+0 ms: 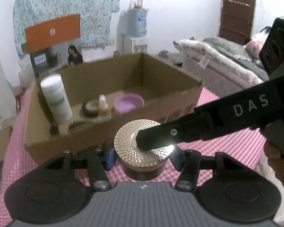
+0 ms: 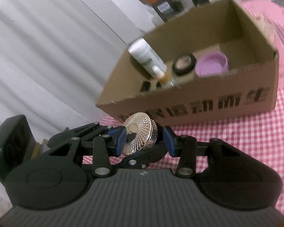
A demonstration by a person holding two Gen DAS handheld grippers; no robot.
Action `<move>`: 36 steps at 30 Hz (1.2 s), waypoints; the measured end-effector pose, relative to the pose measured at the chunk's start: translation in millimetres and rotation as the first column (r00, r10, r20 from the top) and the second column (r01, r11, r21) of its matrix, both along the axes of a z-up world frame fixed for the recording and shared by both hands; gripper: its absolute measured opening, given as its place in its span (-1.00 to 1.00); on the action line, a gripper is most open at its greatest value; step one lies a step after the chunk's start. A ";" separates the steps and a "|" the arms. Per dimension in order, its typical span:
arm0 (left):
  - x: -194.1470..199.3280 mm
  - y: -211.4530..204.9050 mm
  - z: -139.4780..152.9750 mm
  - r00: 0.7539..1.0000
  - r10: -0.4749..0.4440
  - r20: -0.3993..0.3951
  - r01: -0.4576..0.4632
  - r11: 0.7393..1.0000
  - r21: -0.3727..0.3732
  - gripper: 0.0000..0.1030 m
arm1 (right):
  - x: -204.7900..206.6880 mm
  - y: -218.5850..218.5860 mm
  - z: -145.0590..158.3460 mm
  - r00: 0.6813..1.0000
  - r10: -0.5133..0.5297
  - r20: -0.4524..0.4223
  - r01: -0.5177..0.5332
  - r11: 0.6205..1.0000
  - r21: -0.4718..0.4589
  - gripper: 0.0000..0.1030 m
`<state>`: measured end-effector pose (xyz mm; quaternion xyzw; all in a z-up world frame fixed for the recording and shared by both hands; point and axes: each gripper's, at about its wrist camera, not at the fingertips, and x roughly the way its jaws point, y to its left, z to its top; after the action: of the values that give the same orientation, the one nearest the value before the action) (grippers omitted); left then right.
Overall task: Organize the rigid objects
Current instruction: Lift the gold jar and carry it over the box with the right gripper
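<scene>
Left wrist view: my left gripper (image 1: 142, 156) pinches the body of a round jar (image 1: 142, 167) between its blue pads (image 1: 109, 156), holding it clear of the pink checked cloth (image 1: 217, 149) just in front of the cardboard box (image 1: 108, 132). The jar's gold faceted lid (image 1: 128, 140) faces up, and one finger of my right gripper (image 1: 157, 138) lies across it from the right.

Right wrist view: my right gripper (image 2: 143, 139) brackets the lid (image 2: 140, 132), one blue pad (image 2: 120, 138) at the lid's face and the other pad (image 2: 169, 141) behind the jar. Whether the jaws are pressed onto it or only close around it, I cannot tell. The left gripper (image 2: 136, 151) crosses beneath.

The box (image 2: 198, 102) already contains a white bottle (image 2: 145, 56), a small dropper bottle (image 2: 160, 75), a black-rimmed compact (image 2: 184, 64) and a purple dish (image 2: 212, 64).

Step in hand, as I judge it: a two-handed grasp on the jar, either a transfer or a seating of the lid, before boxing. The next move calls for one gripper to let go cleanly, then a lift over the box's near wall into the free floor space on the right.
</scene>
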<state>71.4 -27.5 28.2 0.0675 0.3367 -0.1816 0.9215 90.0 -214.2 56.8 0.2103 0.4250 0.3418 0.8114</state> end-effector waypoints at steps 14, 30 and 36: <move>50.5 -15.2 55.6 0.996 -0.041 0.079 0.043 0.999 -0.024 0.11 | 28.4 -17.9 71.5 0.985 -0.008 0.170 0.010 1.000 -0.014 -0.16; 175.4 -46.7 28.1 0.989 0.041 -0.144 -0.057 0.992 -0.114 0.11 | 155.6 -41.4 63.8 0.999 0.000 0.052 0.007 0.990 -0.139 -0.12; 207.3 -56.6 13.6 0.974 0.112 -0.199 -0.140 0.982 -0.130 0.11 | 194.3 -39.9 45.9 0.999 0.026 0.024 -0.020 0.977 -0.213 -0.11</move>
<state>278.7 -84.1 41.7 -0.0381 0.4132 -0.1519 0.8971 284.3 -254.2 102.7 0.1130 0.4506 0.3065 0.8308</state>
